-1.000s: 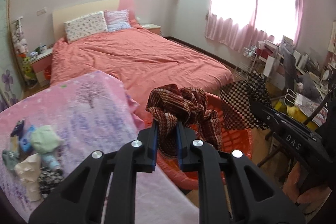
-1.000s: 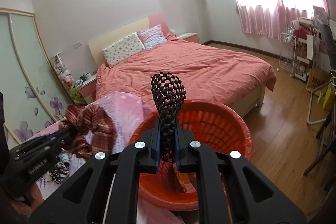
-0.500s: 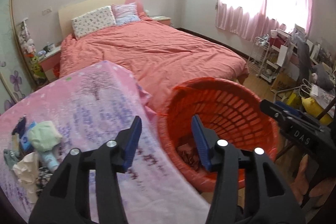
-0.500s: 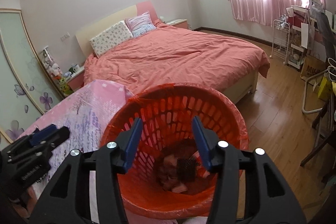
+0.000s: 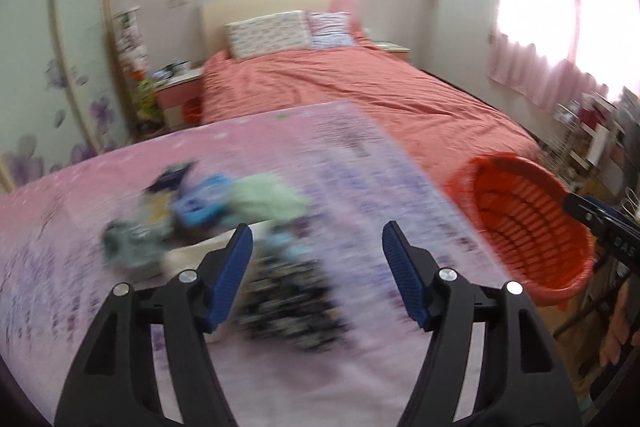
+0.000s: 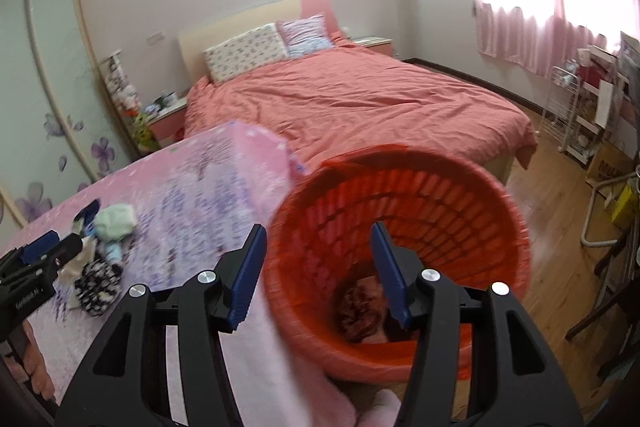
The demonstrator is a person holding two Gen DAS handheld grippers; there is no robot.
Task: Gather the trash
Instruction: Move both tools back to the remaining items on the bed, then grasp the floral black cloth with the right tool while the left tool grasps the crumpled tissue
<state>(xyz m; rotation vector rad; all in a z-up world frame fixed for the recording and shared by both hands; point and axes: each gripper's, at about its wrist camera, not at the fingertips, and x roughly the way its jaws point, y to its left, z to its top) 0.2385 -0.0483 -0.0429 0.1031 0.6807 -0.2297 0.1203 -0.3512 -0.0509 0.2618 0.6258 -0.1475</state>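
Soft, light black-and-white cloth (image 5: 286, 301) near the bench's (image 5: 360, 367) front edge suits our open left gripper (image 5: 316, 279); our right gripper (image 6: 316, 267) gapes over the basket (image 6: 516, 227).

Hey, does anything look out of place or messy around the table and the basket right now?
Yes: a jumbled pile of small items lies on the pink tablecloth, not in the orange basket beside it.
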